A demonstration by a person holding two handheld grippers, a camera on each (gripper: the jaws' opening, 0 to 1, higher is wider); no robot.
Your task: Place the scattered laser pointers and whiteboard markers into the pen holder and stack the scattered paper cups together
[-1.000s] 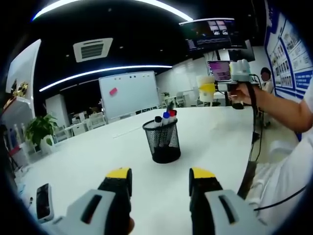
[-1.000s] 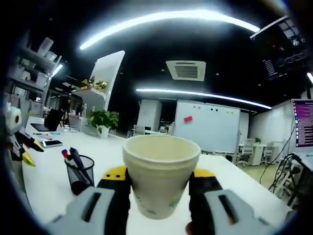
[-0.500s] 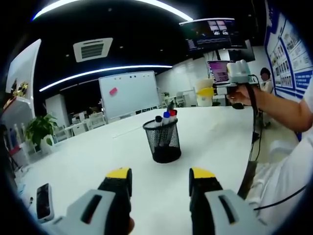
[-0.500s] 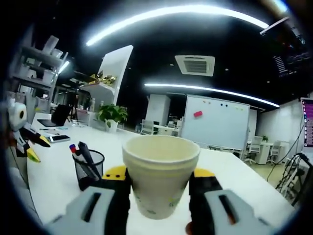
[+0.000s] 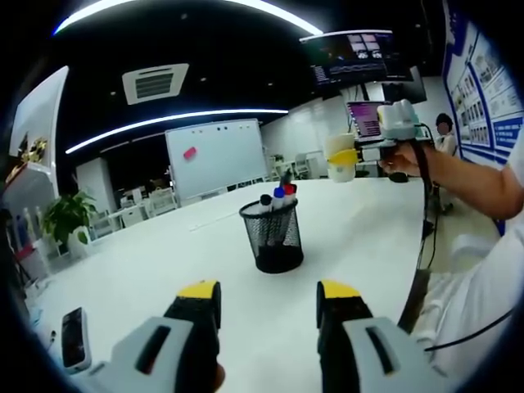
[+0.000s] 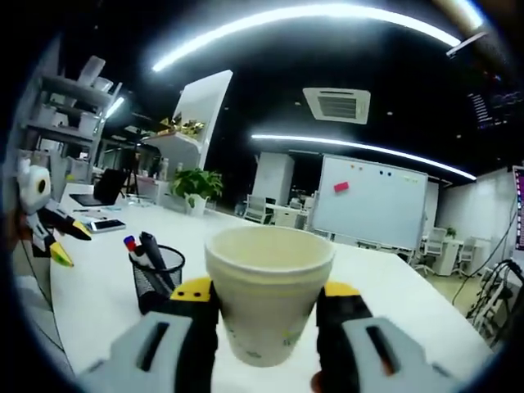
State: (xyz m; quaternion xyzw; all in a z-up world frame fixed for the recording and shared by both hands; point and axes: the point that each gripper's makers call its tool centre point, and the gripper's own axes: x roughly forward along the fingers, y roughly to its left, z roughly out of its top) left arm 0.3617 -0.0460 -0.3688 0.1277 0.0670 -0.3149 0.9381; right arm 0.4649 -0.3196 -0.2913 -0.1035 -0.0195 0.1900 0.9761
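Right gripper [image 6: 268, 307] clamps paper cup [image 6: 268, 295] (upright); left gripper [image 5: 268, 299] agape.

Left gripper [image 5: 268, 304] idle over the desk, right gripper [image 5: 350, 155] holding a paper cup [image 5: 340, 157] in the air.
Left jaws parted, nothing between them, low over the white desk [image 5: 164, 262]. Black mesh pen holder [image 5: 272, 236] stands upright mid-desk with markers [image 5: 277, 196] sticking out the top. Right gripper, in a person's hand [image 5: 403, 157], clamps the cup above the desk's far right edge. Phone [image 5: 73, 338] lies flat near the desk's near left edge.
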